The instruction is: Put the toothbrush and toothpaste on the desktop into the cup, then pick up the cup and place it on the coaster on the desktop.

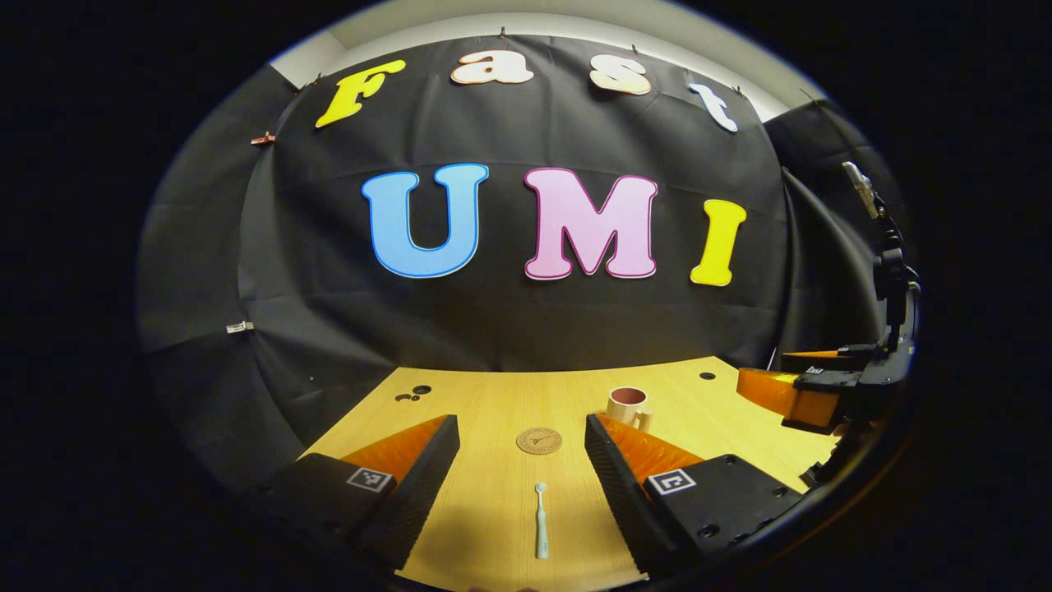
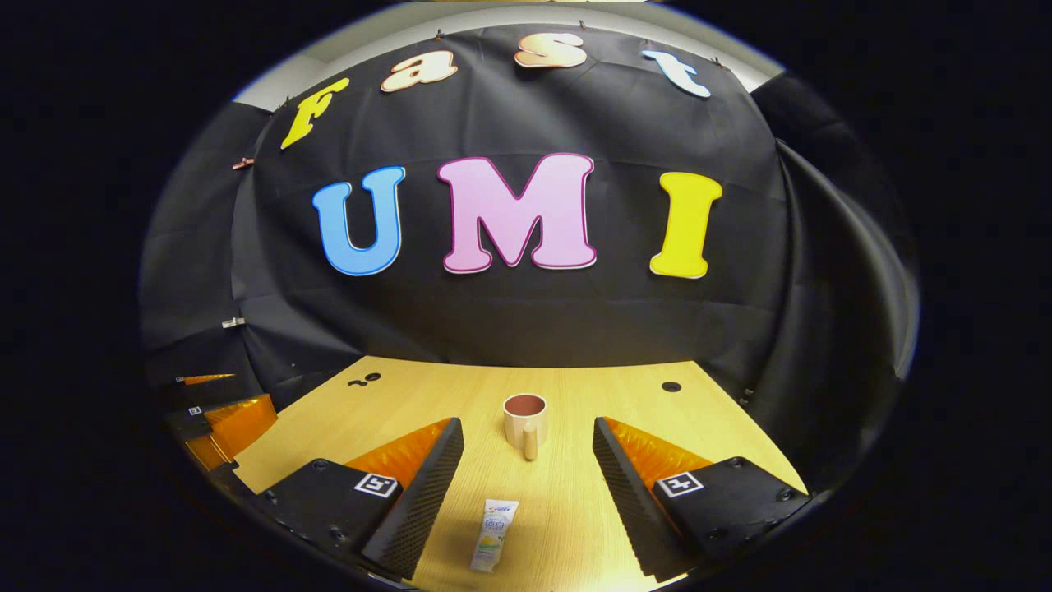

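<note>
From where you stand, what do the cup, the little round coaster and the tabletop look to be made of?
Cup: probably glazed ceramic, smooth cream outside, reddish-brown inside.
Coaster: likely cork or wood, a matte brown disc with a stamped mark.
Tabletop: pale wood or wood-look laminate; fine straight grain lines, low sheen.

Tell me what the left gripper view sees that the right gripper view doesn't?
Left gripper view: the toothbrush lying between the open left gripper fingers, the coaster beyond it, and the right gripper off to the side. Right gripper view: the toothpaste lying between the open right gripper's fingers. Both: the cup, empty and upright, and the desktop.
</note>
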Available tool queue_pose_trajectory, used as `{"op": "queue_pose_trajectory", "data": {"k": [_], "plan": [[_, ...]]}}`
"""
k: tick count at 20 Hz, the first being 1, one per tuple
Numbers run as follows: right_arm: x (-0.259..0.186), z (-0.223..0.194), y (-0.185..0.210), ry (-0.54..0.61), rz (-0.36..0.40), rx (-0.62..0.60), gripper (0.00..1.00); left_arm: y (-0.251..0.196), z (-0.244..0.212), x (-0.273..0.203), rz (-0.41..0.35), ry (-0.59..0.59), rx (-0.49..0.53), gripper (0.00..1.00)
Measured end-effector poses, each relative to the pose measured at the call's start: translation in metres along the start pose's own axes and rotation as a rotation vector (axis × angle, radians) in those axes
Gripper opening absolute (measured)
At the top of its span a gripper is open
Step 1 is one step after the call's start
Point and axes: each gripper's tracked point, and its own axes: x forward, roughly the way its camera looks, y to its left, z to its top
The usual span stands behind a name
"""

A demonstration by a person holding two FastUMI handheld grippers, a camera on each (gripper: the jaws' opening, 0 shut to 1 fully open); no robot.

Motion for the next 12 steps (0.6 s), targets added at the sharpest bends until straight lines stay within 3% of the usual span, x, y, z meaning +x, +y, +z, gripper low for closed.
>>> {"op": "queue_pose_trajectory", "data": {"k": [12], "plan": [[0.05, -0.092, 0.018, 0.334, 0.065, 0.01, 0.97, 0.027, -0.036, 0.014, 0.109, 0.096, -0.033, 0.97]]}}
